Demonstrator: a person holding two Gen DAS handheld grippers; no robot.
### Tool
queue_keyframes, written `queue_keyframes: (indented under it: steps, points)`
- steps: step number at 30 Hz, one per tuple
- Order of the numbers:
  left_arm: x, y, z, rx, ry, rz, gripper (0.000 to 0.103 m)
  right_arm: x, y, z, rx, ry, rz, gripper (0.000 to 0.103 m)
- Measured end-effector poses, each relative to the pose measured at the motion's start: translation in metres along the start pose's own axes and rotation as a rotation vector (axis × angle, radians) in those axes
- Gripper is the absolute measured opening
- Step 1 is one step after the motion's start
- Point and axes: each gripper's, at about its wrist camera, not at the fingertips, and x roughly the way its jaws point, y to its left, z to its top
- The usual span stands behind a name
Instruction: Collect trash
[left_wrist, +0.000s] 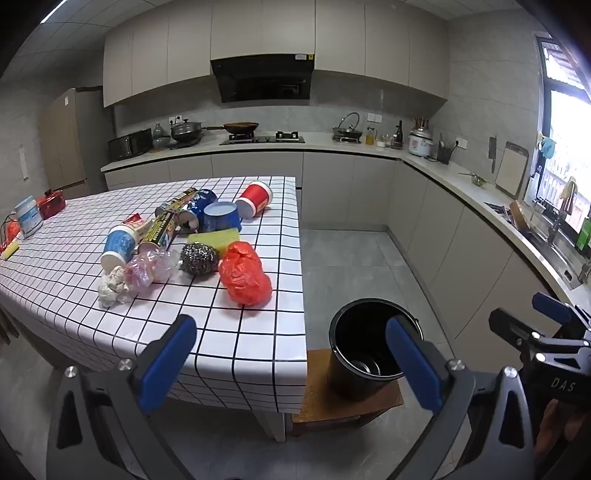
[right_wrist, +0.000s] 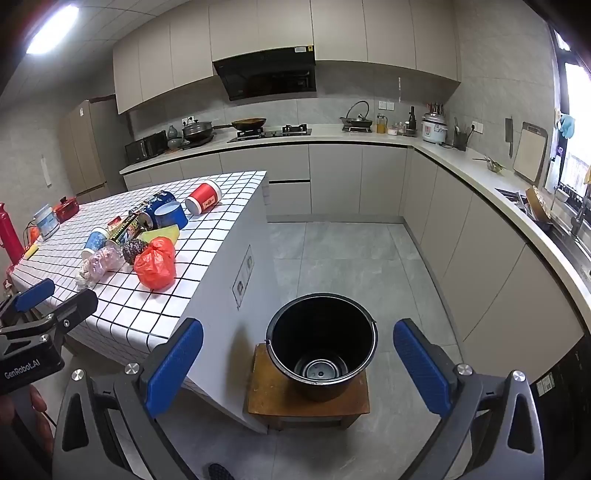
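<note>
Trash lies in a heap on the checked table (left_wrist: 236, 332): a red plastic bag (left_wrist: 245, 275) (right_wrist: 155, 264), a steel scourer (left_wrist: 199, 258), a yellow sponge (left_wrist: 221, 236), a clear crumpled bag (left_wrist: 151, 267), a white paper wad (left_wrist: 110, 288), several cups and cans. A black bucket (left_wrist: 343, 376) (right_wrist: 321, 328) stands on a low wooden stool (right_wrist: 273, 402) beside the table's right end. My left gripper (left_wrist: 291, 354) is open over the table's near corner, short of the red bag. My right gripper (right_wrist: 297, 363) hangs open above the bucket with nothing between its fingers.
A white tub (left_wrist: 27, 219) and a small red pot (left_wrist: 51, 205) sit at the table's far left. Kitchen counters with a stove (left_wrist: 262, 138) and a sink (left_wrist: 554, 251) line the back and right walls. Grey floor (right_wrist: 351, 266) lies open behind the bucket.
</note>
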Motion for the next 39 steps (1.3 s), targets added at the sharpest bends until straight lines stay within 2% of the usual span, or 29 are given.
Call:
queue_keyframes:
  steps: [39]
  points:
    - [0.001, -0.0033, 0.0039, 0.018, -0.017, 0.014, 0.103, 0.0035, 0.0009, 0.0054, 0.007, -0.006, 0.006, 0.103]
